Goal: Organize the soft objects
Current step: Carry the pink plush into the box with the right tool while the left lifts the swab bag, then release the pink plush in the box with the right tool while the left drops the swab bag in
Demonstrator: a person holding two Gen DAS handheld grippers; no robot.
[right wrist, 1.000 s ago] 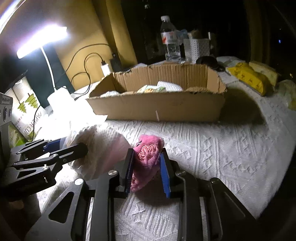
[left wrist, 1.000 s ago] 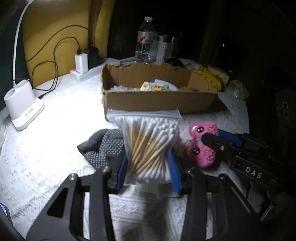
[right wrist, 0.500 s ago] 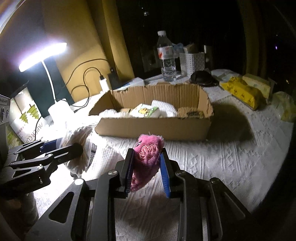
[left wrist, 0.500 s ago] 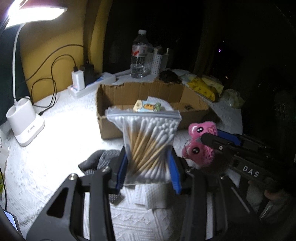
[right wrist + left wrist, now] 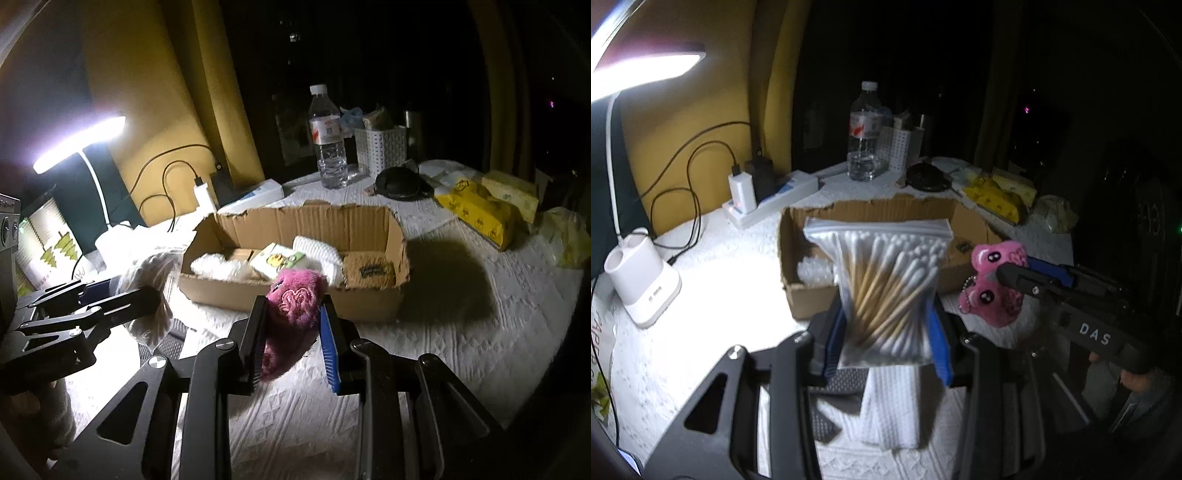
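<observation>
My left gripper (image 5: 886,332) is shut on a clear zip bag of cotton swabs (image 5: 886,280) and holds it above the table, in front of the cardboard box (image 5: 812,295). My right gripper (image 5: 293,332) is shut on a pink plush toy (image 5: 293,306), also held in the air near the box's front wall (image 5: 369,302). The plush also shows in the left wrist view (image 5: 995,284). The box holds white soft items (image 5: 317,254) and a small packet (image 5: 277,260). A white folded cloth (image 5: 894,406) and a dark dotted item (image 5: 846,380) lie on the table under the left gripper.
A white desk lamp (image 5: 642,280) stands at the left, with a power strip and chargers (image 5: 757,199) behind. A water bottle (image 5: 330,144), a white basket (image 5: 380,147), a black object (image 5: 399,182) and yellow tissue packs (image 5: 476,210) stand behind and right of the box.
Both grippers have risen off the table with their loads and moved closer to the box. The bag of swabs and the plush now hang higher over the cloth.
</observation>
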